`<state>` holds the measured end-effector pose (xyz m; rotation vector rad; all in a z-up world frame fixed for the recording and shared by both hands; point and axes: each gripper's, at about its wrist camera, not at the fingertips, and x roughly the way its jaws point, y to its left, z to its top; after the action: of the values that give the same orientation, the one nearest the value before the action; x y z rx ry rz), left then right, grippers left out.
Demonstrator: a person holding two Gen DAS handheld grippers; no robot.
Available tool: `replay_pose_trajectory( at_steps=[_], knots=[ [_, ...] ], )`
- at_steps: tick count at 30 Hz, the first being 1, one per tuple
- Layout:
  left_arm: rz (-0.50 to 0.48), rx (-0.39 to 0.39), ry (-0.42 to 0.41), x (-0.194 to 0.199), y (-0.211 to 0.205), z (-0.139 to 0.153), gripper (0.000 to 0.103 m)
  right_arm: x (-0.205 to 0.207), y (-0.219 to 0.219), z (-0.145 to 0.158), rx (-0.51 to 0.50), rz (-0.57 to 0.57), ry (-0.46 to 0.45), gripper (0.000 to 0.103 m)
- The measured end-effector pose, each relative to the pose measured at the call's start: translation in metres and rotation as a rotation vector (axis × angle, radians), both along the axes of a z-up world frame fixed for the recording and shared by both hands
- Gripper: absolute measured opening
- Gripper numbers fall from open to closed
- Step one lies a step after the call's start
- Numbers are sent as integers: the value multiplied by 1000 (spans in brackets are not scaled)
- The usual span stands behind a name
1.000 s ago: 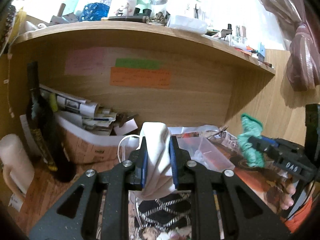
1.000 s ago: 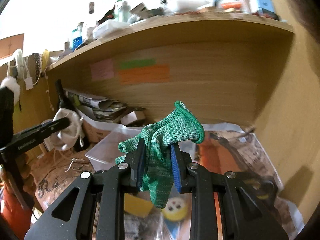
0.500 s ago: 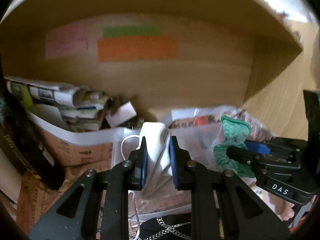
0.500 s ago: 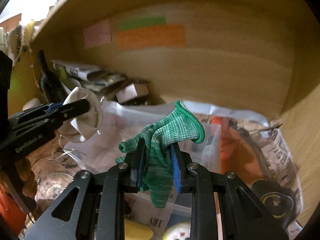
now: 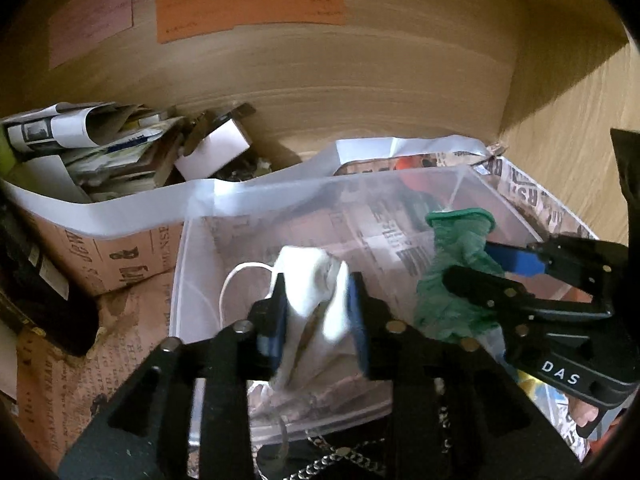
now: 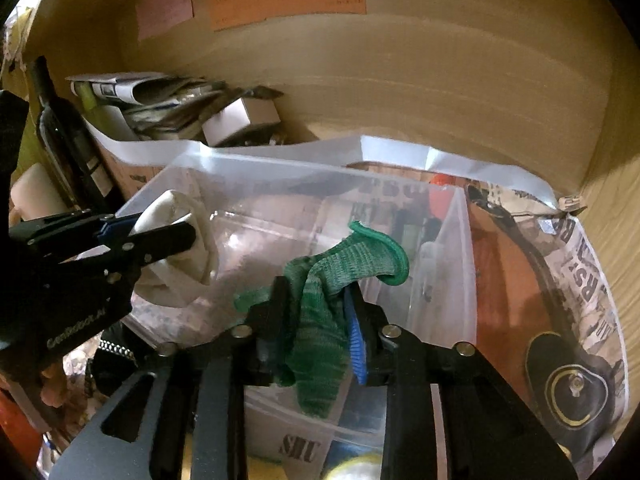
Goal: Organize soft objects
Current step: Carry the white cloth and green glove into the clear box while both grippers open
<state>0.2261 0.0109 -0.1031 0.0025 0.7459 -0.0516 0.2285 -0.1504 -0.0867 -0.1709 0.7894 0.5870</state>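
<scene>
While both tools hang over the clear plastic bin [image 5: 208,208], each has cloth between its fingers. At the lower centre of the left wrist view, the left gripper [image 5: 316,316] has its blue-padded jaws parted only by the white cloth [image 5: 316,292] bunched between them; the cloth rises a little above the pads and hangs down below them, and a thin white cord loops off its left side. In the right wrist view this same tool enters from the left edge, the white cloth bulging beyond its tips above the near left corner of the bin.

At the lower centre of the right wrist view, the right gripper [image 6: 316,320] pinches the green knitted cloth [image 6: 320,336], jaws narrowed onto it; one rolled edge curls up and to the right, and the rest droops below the pads. In the left wrist view it reaches in from the right edge, the green cloth standing just right of the white one, apart from it.

Printed newspaper [image 6: 588,280] lies beneath the bin. Behind it, at centre left, a paper-lined box holds a stack of papers [image 5: 100,140]. A dark bottle [image 6: 68,136] stands at the left edge. Orange, green and pink paper notes [image 5: 248,4] are stuck to the wooden back panel along the top.
</scene>
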Motion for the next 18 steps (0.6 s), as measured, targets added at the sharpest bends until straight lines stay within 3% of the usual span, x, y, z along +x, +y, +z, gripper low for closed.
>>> replay_pose_trajectory(
  at_steps=[2, 7, 18],
  knots=[
    [6, 8, -16, -3, -1, 2, 46, -1, 0, 0, -4, 0, -2, 33],
    [2, -24, -65, -19, 1, 17, 53, -12, 1, 12, -24, -19, -82, 61],
    [-6, -18, -268, -83, -5, 74, 100, -69, -33, 67, 57, -32, -261, 84]
  ],
)
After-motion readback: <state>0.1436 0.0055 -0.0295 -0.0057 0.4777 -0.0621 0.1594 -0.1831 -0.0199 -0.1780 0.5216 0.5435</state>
